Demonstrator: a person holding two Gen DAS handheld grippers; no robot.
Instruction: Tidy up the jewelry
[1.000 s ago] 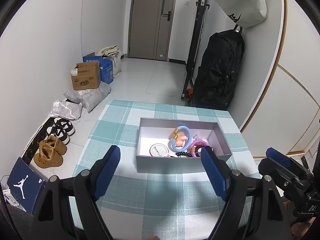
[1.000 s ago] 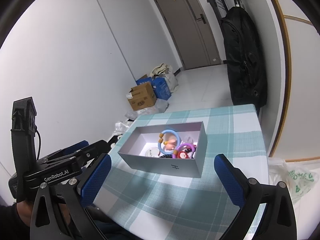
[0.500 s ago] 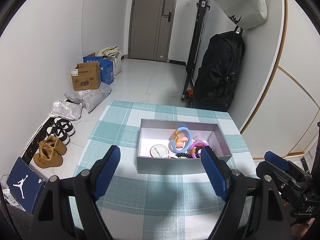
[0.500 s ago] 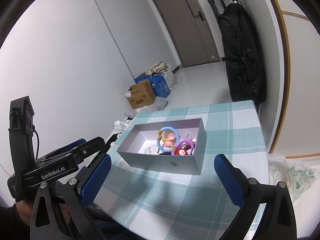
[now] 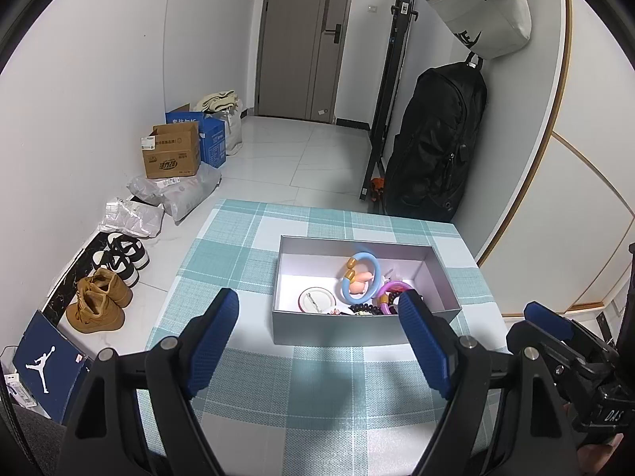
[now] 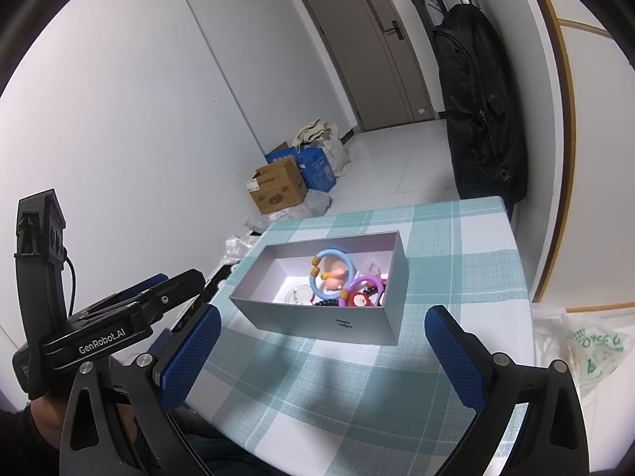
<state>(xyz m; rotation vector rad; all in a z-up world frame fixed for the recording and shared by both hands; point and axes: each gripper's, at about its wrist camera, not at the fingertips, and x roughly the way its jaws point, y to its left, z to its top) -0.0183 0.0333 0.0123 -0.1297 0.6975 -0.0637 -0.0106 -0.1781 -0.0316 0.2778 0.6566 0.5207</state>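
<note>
**Jewelry in box; both tongs released**

Jewelry, a light-blue beaded ring (image 5: 360, 278) and purple ring (image 6: 362, 286), lies in the open grey rectangular box (image 5: 349, 331) on my teal-checked table (image 5: 317, 404). My left tongs (image 5: 317, 343) and right tongs (image 6: 319, 351) hover before it, spread wide, holding nothing.
</note>
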